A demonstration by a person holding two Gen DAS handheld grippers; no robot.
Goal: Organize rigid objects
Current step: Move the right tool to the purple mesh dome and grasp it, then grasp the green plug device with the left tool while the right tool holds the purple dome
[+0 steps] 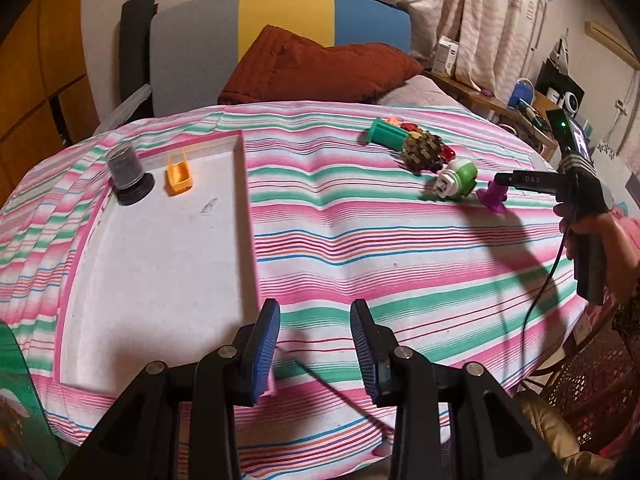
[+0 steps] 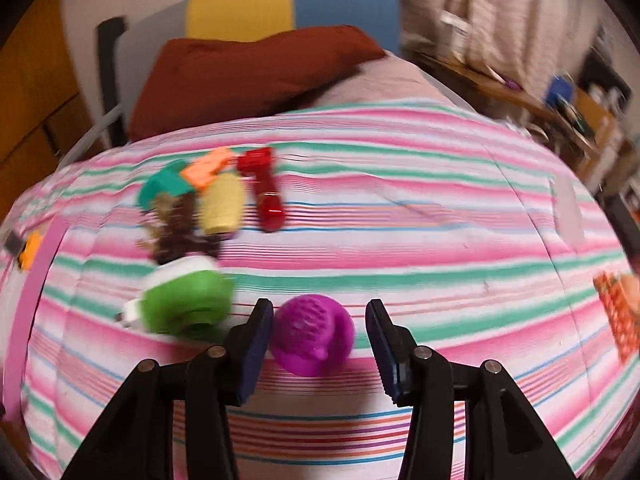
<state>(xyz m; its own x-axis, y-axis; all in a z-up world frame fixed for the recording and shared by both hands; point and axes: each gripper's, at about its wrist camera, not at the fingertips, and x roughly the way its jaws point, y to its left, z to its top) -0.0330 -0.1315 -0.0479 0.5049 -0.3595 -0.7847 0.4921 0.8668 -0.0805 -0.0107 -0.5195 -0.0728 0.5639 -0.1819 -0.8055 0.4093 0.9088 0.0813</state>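
While unclamped, right tool [image 2: 319,338] flanks bumpy, domed purple toy [image 2: 312,334].

Purple ridged toy [image 2: 312,334] on striped sheet, beside green-white toy [image 2: 186,304], small toys clustered behind

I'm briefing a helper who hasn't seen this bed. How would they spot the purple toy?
On the striped bedspread, find the toy cluster right of the white tray. The purple toy lies nearest, between the right gripper fingers, beside the green-and-white toy; it alone is purple and bumpy.
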